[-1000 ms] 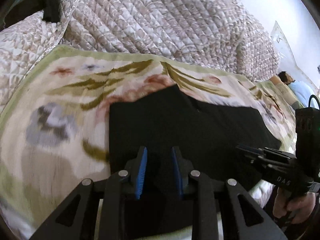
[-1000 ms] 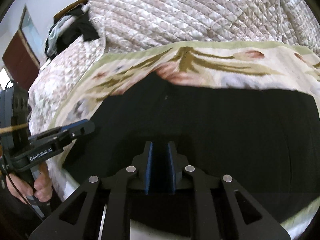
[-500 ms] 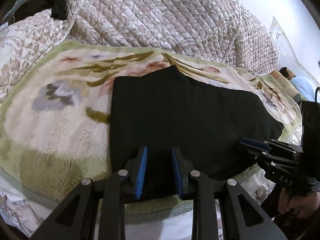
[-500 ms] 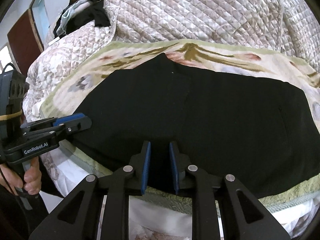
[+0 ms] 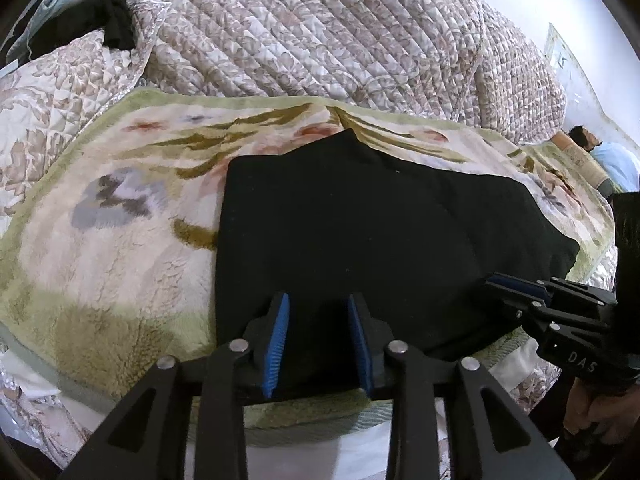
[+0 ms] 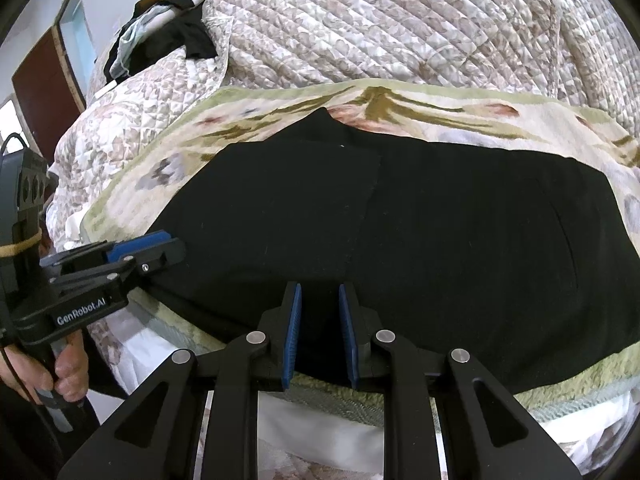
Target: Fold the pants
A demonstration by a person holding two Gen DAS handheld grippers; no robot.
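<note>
The black cloth pants (image 5: 360,232) lie folded into a flat rectangle on the flowered fleece blanket (image 5: 100,240), just beyond both jaws. The left gripper (image 5: 316,336), just opened, and the right gripper (image 6: 318,332) stand narrowly parted, empty. Perhaps one fold remains.

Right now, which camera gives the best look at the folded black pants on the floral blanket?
The right wrist view: the folded black pants fill the middle, showing both side edges and the seam where layers overlap. In the left wrist view the pants show their left edge well, but the right gripper covers the near right corner.
</note>
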